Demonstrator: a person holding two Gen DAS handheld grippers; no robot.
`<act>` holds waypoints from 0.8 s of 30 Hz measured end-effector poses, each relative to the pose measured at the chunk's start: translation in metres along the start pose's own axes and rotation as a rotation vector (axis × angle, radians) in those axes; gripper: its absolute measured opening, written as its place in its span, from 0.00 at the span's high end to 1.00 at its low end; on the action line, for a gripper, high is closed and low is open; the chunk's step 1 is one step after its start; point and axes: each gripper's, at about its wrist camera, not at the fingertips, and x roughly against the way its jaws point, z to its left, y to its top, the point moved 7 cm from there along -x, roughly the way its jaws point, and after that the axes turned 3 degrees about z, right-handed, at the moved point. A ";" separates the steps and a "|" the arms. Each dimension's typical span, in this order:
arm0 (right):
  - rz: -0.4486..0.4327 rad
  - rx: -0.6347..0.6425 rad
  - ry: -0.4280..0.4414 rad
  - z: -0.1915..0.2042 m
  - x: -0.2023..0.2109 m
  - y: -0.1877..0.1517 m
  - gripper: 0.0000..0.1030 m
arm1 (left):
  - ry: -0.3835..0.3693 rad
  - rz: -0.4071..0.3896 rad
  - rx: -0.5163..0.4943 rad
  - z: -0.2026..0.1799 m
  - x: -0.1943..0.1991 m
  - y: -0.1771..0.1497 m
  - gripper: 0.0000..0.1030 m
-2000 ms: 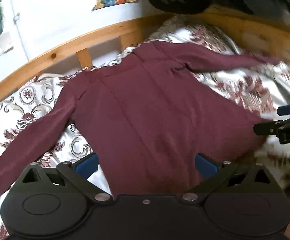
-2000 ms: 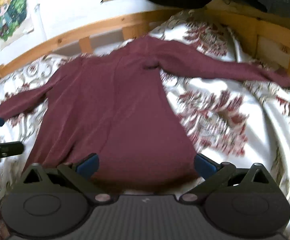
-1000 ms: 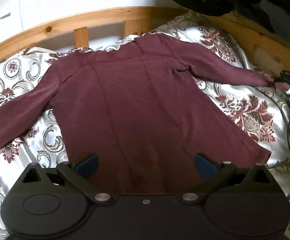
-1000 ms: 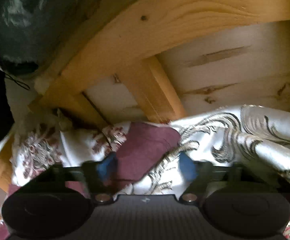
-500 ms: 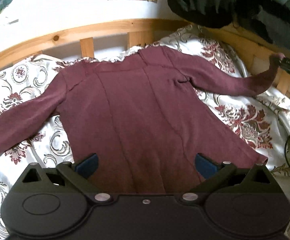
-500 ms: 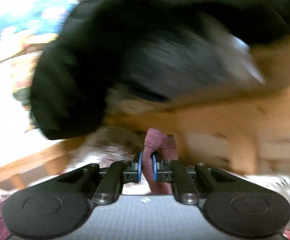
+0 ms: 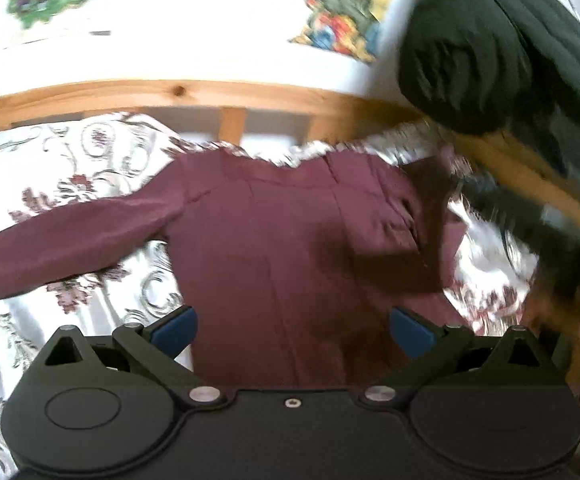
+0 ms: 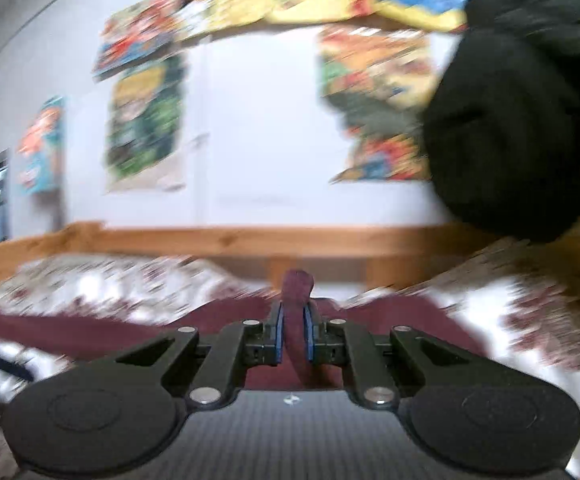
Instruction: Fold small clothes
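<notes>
A maroon long-sleeved top lies flat on the patterned bedspread, its left sleeve stretched out to the left. My left gripper is open and empty, low over the hem. My right gripper is shut on the cuff of the right sleeve and holds it up over the top. In the left wrist view that sleeve is lifted and doubled back over the body, with the right gripper a dark blur at the right.
A wooden bed rail runs along the back below a white wall with posters. Dark clothing hangs over the right-hand rail. The bedspread's bare right part lies beside the top.
My right gripper closed on the right sleeve's cuff near the right rail, lifted it and swung it leftward over the top's body. My left gripper stayed open over the hem.
</notes>
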 end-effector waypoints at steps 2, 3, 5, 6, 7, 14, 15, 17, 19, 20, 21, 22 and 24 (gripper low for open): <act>0.031 0.006 0.059 0.022 -0.005 -0.011 0.88 | 0.009 -0.028 0.043 0.010 0.005 0.003 0.01; 0.051 0.012 0.090 0.030 -0.007 -0.018 0.88 | 0.013 -0.039 0.063 0.014 0.007 0.004 0.01; 0.086 0.027 0.137 0.047 -0.006 -0.033 0.88 | 0.023 -0.055 0.100 0.022 0.009 0.006 0.01; 0.112 0.034 0.166 0.055 -0.008 -0.040 0.88 | 0.030 -0.058 0.115 0.025 0.009 0.006 0.01; 0.134 0.038 0.184 0.061 -0.011 -0.049 0.88 | 0.035 -0.058 0.124 0.027 0.009 0.007 0.01; 0.316 0.048 0.283 0.081 -0.020 -0.085 0.27 | 0.062 -0.042 0.171 0.035 0.002 0.006 0.01; 0.335 0.051 0.302 0.080 -0.014 -0.087 0.23 | 0.067 -0.044 0.177 0.036 0.001 0.007 0.01; 0.371 0.047 0.323 0.077 -0.006 -0.090 0.11 | 0.080 -0.047 0.195 0.040 -0.002 0.009 0.01; 0.398 0.021 0.330 0.066 0.002 -0.089 0.10 | 0.093 -0.046 0.203 0.041 -0.007 0.012 0.01; 0.393 -0.003 0.318 0.057 0.005 -0.086 0.07 | 0.101 -0.045 0.202 0.042 -0.010 0.013 0.01; 0.382 -0.039 0.290 0.044 0.007 -0.082 0.05 | 0.111 -0.041 0.199 0.042 -0.014 0.014 0.01; 0.370 -0.072 0.258 0.031 0.008 -0.078 0.02 | 0.118 -0.036 0.192 0.041 -0.019 0.015 0.01; 0.340 -0.151 0.181 -0.001 0.006 -0.071 0.02 | 0.110 -0.024 0.159 0.036 -0.033 0.017 0.01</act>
